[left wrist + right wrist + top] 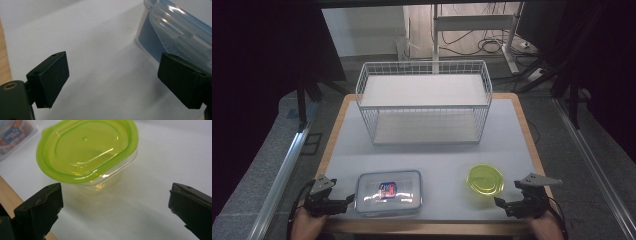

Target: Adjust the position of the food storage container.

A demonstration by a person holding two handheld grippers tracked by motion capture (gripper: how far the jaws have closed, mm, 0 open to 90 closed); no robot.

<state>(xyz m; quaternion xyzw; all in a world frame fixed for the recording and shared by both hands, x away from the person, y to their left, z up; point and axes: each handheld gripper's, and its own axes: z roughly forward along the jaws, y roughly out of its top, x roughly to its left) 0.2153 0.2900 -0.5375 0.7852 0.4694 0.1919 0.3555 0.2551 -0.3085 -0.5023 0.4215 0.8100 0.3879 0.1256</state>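
In the high view, a white wire basket stands at the far middle of the bench, and everything else lies on the near side of that basket. A clear lidded box with blue clips and a red and blue label sits near the front edge, to the near left of the basket; a small clear tub with a green lid sits to the near right of the basket, well apart from the box. The left gripper rests just beside the box's left end, and the right gripper lies just beside the tub, at its near right. In the left gripper view, the black jaws stand spread with only the white bench top between them, and the box lies beyond the right-hand jaw, close to it but apart. In the right gripper view, the jaws are spread wide and grip nothing; the tub stands upright ahead of them, nearer the left-hand jaw, its lid on.
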